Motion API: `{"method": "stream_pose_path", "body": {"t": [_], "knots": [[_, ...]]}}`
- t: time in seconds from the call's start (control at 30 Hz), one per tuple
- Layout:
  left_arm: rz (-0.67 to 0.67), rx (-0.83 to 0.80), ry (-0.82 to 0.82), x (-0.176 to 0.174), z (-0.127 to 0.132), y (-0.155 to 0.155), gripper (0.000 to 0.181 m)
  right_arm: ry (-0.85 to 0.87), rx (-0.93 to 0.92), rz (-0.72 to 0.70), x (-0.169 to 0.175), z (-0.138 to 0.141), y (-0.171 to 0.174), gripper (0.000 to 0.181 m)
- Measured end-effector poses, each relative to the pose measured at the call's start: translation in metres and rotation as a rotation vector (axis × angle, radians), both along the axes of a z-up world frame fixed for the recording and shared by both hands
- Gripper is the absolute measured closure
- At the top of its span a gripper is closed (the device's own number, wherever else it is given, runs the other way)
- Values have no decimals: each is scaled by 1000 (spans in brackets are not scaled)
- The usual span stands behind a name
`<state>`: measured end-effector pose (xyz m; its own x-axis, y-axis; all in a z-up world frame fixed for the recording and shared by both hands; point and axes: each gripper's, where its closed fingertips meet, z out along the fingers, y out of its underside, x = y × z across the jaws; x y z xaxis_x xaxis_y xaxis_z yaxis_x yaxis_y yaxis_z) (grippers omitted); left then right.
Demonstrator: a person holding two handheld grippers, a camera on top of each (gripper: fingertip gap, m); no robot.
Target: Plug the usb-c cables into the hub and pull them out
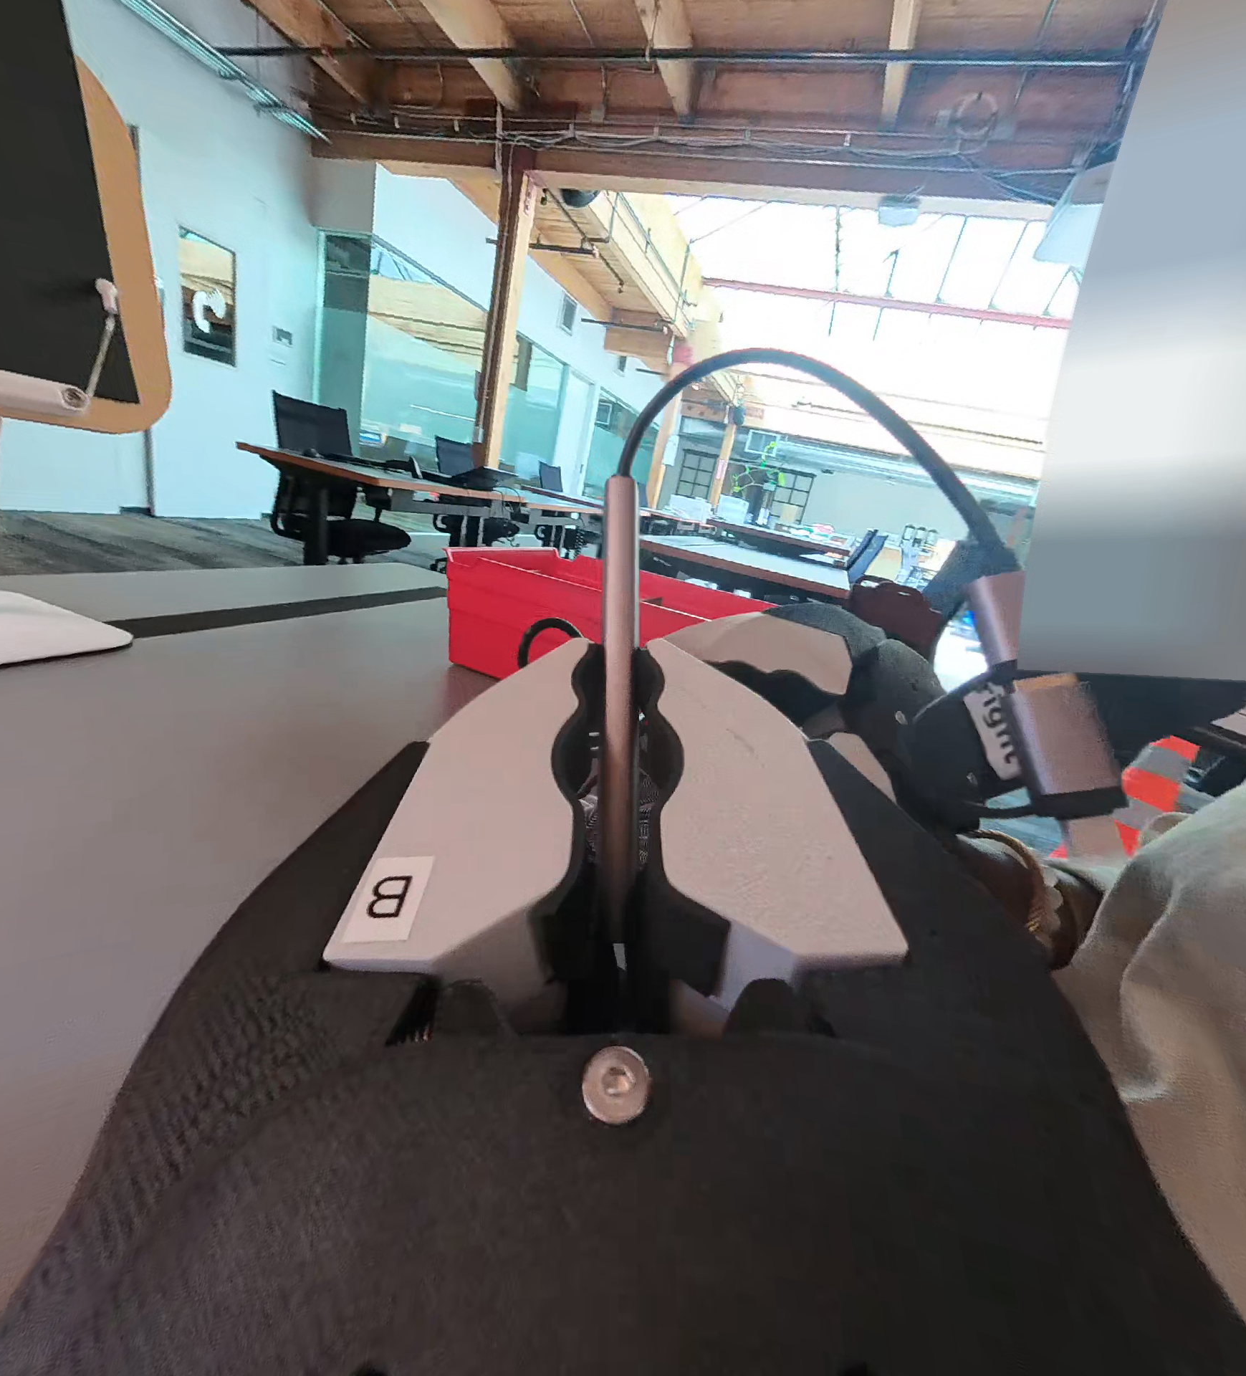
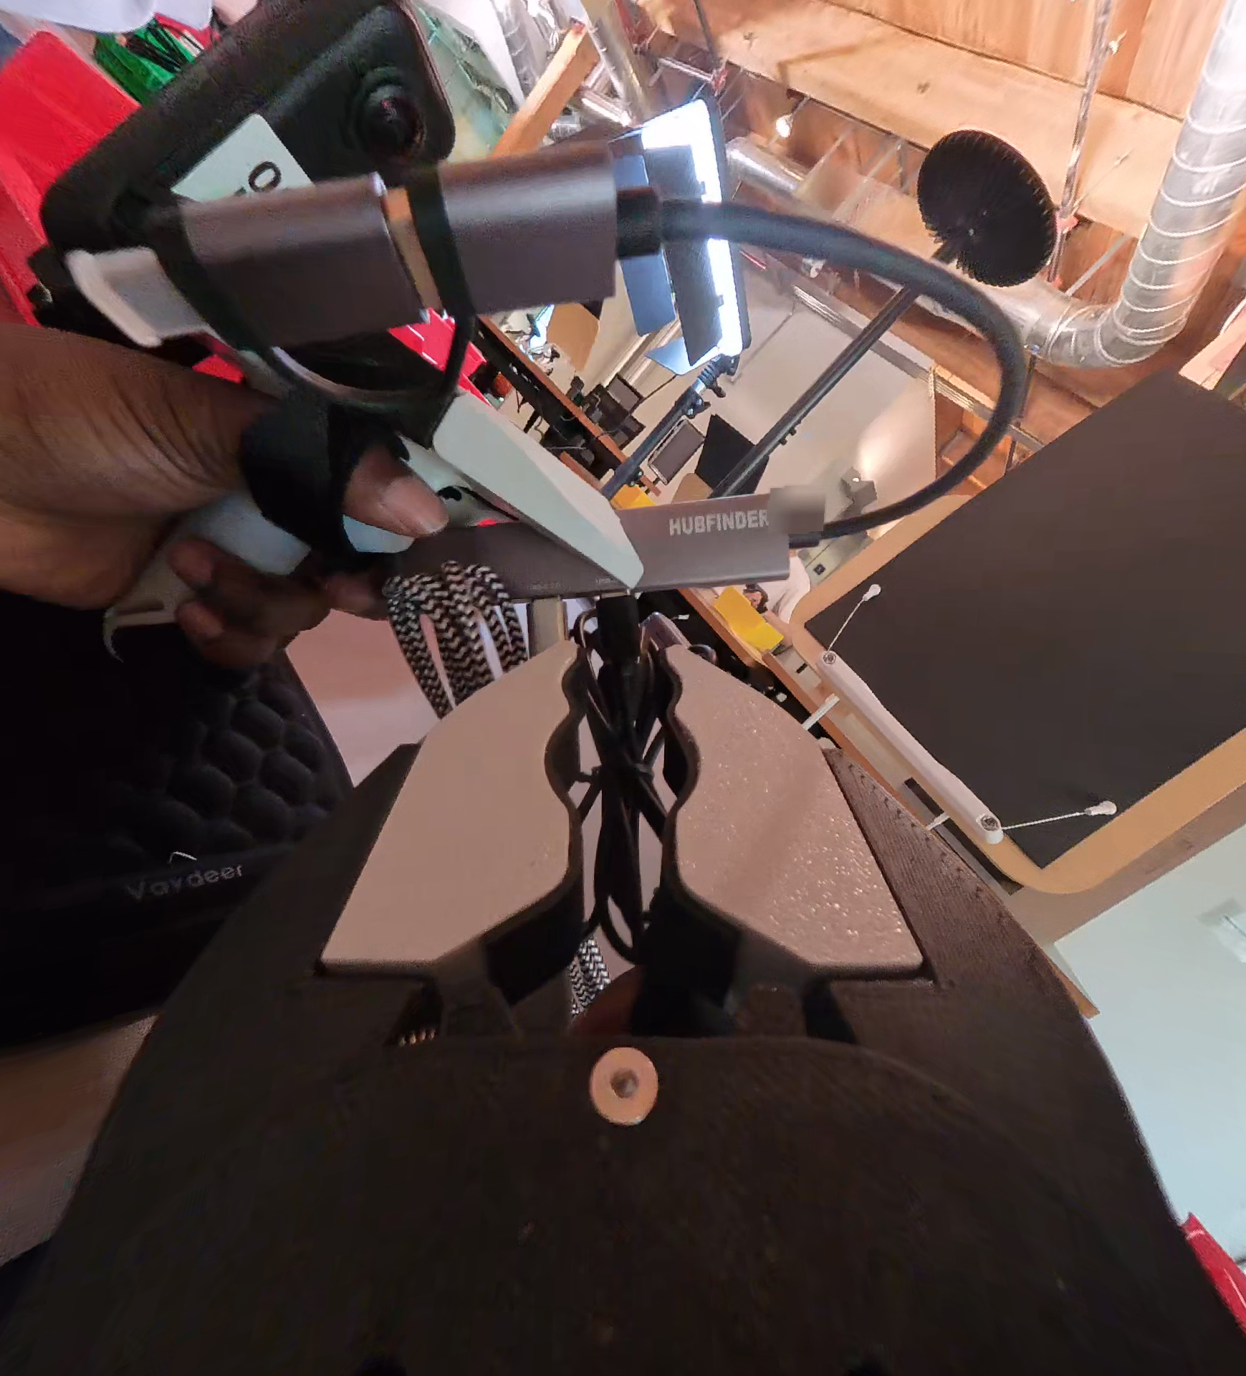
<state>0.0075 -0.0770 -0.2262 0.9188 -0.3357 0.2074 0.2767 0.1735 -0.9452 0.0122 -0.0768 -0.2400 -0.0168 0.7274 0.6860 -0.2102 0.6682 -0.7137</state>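
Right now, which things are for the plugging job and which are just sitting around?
For the job:
- grey hub, clamped in the left tool
- black cable, gripped by the right tool, its plug at the hub's edge
- hub's own looping cord

Just lying about:
- red bin
- tablet stand
- striped cables

Ahead-left of the left gripper the dark tabletop lies bare. A red bin stands straight ahead, a white stand base far left, and the hub's looping black cable arches ahead-right.
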Motion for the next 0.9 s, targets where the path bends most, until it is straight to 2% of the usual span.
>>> {"method": "stream_pose_path", "body": {"t": [0.1, 0.27, 0.43, 0.63, 0.8, 0.9], "knots": [[-54, -6, -28, 8, -1, 1, 174, -22, -1, -21, -3, -3, 3, 171], [-96, -22, -89, 6, -3, 2, 174, -56, -29, -18, -5, -6, 4, 171], [-133, -43, -140, 4, -6, 4, 174, -38, 15, -65, -5, -5, 7, 164], [-152, -54, -140, 6, -7, 5, 174, -25, 93, -77, -3, -7, 5, 171], [-187, -87, -140, 9, -11, 6, 174, -127, -92, 47, -3, -13, 5, 171], [-186, -114, -125, 10, -15, 9, 174, -157, -112, 54, -2, -17, 7, 172]]}}
